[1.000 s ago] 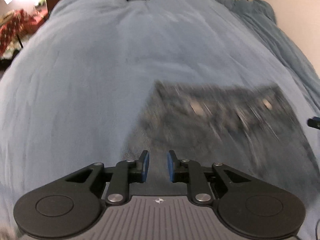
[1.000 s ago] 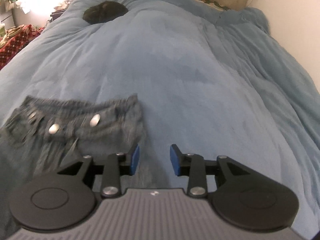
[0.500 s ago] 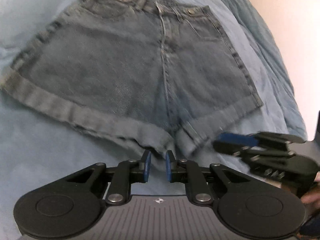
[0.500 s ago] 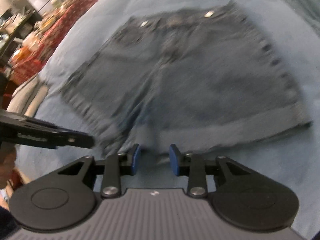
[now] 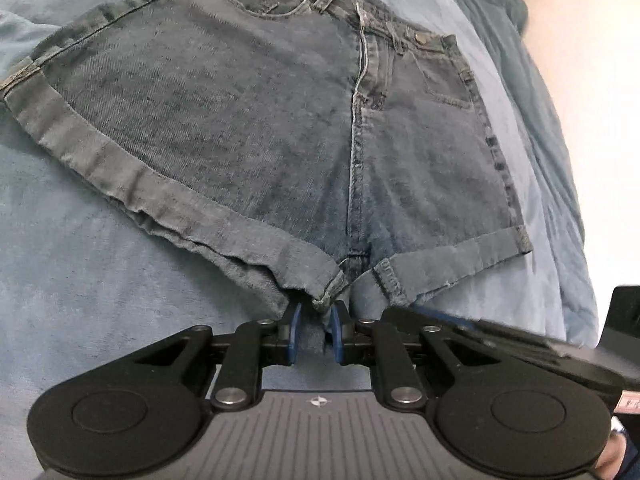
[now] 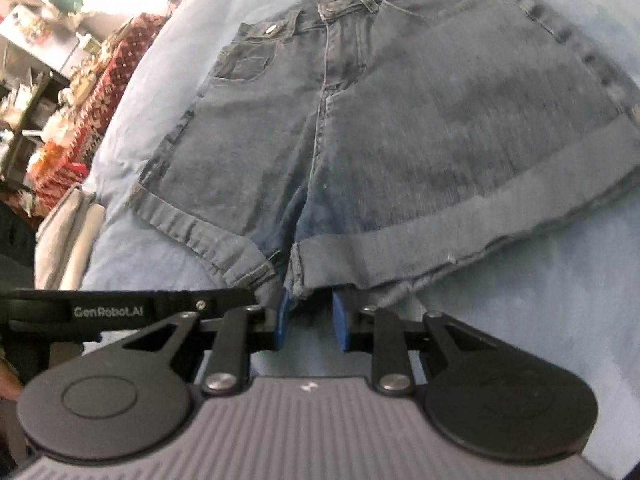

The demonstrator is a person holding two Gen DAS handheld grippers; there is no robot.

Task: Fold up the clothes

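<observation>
Your left hand-held gripper (image 5: pixel 314 312) sits at the crotch of the denim shorts (image 5: pixel 260 120), jaws narrow around the inner cuff corner directly ahead, though you cannot tell whether the pads truly pinch it. Your right hand-held gripper (image 6: pixel 308 312), beside it, has jaws that stand apart, with the other leg's cuff edge (image 6: pixel 400 256) between them. The shorts lie flat on the blue bed (image 5: pixel 80 300) ahead of both. A shallow bite on thick rolled denim could likely slip when lifted, spoiling the fold. No containers show.
</observation>
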